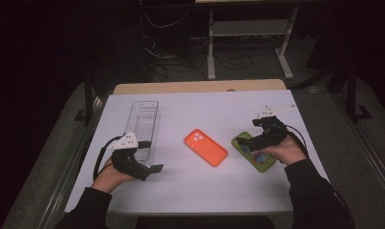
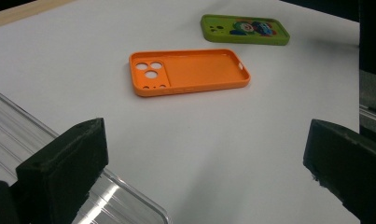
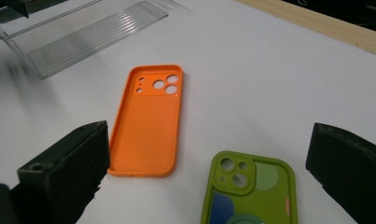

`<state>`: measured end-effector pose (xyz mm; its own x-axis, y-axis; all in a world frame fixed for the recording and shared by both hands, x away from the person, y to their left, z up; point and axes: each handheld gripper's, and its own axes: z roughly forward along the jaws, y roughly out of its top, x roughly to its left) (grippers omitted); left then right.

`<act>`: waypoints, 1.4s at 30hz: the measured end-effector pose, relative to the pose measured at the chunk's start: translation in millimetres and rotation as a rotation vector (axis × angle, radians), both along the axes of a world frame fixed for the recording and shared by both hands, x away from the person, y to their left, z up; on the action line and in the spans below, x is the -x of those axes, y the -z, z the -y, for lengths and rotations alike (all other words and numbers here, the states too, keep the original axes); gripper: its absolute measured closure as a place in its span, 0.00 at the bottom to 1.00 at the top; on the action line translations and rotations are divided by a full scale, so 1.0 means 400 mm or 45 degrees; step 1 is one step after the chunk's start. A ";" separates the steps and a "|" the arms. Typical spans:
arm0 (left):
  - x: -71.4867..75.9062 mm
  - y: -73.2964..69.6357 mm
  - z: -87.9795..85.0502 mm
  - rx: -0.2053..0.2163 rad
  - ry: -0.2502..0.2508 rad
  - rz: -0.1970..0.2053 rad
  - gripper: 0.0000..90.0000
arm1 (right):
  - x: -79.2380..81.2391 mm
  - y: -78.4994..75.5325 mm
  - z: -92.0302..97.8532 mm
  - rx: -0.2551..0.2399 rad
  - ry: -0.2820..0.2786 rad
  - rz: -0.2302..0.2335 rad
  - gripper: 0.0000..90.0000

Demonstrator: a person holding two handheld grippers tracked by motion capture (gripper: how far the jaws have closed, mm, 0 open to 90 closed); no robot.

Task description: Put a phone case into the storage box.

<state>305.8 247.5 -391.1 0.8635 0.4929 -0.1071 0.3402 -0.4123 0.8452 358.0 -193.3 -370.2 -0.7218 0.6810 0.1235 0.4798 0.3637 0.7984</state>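
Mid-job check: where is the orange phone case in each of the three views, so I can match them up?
High view: the orange phone case lies at table centre, between both grippers.
Left gripper view: it sits upper centre, hollow side up, camera holes at its left end.
Right gripper view: left of centre, camera holes at its far end.
Shared landmark: the green phone case lies beside it in every view.

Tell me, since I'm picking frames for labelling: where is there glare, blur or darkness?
High view: surroundings dark, table lit. Left gripper view: glare on the clear tray. Right gripper view: tray edge smeared at upper left, orange case sharp.
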 end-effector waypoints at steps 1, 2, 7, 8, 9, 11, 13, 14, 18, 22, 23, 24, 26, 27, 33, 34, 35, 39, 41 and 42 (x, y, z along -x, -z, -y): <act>0.000 0.000 0.000 -0.005 0.002 0.000 0.00 | 0.000 0.000 0.000 0.000 0.000 0.000 0.00; 0.000 -0.001 0.000 -0.008 0.003 -0.002 0.00 | -0.007 -0.003 -0.002 0.003 0.008 -0.004 0.00; -0.001 0.000 -0.001 -0.010 0.006 0.000 0.00 | -0.023 -0.007 -0.005 0.007 0.022 0.000 0.00; -0.003 -0.001 -0.001 -0.016 0.013 0.010 0.00 | -0.026 -0.008 -0.006 0.011 0.026 0.000 0.00; -0.002 0.000 -0.001 -0.013 0.012 0.007 0.00 | -0.030 -0.009 -0.006 0.014 0.031 0.000 0.00; -0.002 -0.001 -0.002 -0.012 0.009 0.007 0.00 | -0.038 -0.013 -0.008 0.019 0.045 0.002 0.00; -0.003 0.000 -0.001 -0.009 0.008 0.006 0.00 | -0.046 -0.016 -0.009 0.018 0.062 0.001 0.00; -0.002 0.000 0.000 -0.001 0.007 0.003 0.00 | -0.054 -0.017 -0.011 0.013 0.076 -0.003 0.00; -0.003 0.000 0.000 -0.005 0.009 0.004 0.00 | -0.066 -0.018 -0.014 0.024 0.095 0.004 0.00; -0.003 0.001 0.000 -0.012 0.013 0.006 0.00 | -0.072 -0.018 -0.018 0.027 0.127 -0.004 0.00; -0.003 0.001 0.000 -0.004 0.010 0.005 0.00 | -0.073 -0.017 -0.016 0.038 0.137 0.005 0.00; -0.003 0.000 0.000 -0.012 0.012 0.004 0.00 | -0.074 -0.016 -0.013 0.053 0.163 -0.004 0.00; -0.003 0.001 0.000 -0.009 0.012 0.005 0.00 | -0.073 -0.016 -0.012 0.060 0.179 -0.009 0.00; -0.004 0.001 -0.001 -0.012 0.014 0.008 0.00 | -0.072 -0.016 -0.010 0.064 0.192 -0.010 0.00; -0.002 0.001 0.001 -0.010 0.010 0.000 0.00 | -0.067 -0.020 0.018 0.061 0.301 -0.027 0.00; -0.002 0.001 0.001 -0.013 0.009 -0.002 0.00 | -0.067 -0.020 0.018 0.061 0.301 -0.027 0.00; -0.001 0.000 0.001 -0.013 0.009 -0.002 0.00 | -0.065 -0.019 0.026 0.054 0.307 -0.033 0.00; 0.000 0.000 0.001 -0.007 0.006 0.001 0.00 | -0.062 -0.015 0.039 0.047 0.326 -0.058 0.00; 0.000 0.000 0.002 -0.006 0.005 -0.001 0.00 | -0.062 -0.012 0.044 0.055 0.324 -0.068 0.00; 0.000 0.000 0.002 -0.005 0.007 -0.001 0.00 | -0.061 -0.011 0.046 0.053 0.330 -0.076 0.00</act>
<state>305.7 246.8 -391.1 0.8659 0.4888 -0.1062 0.3390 -0.4173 0.8432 382.3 -211.7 -365.9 -0.5152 0.8473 0.1290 0.6072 0.2546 0.7527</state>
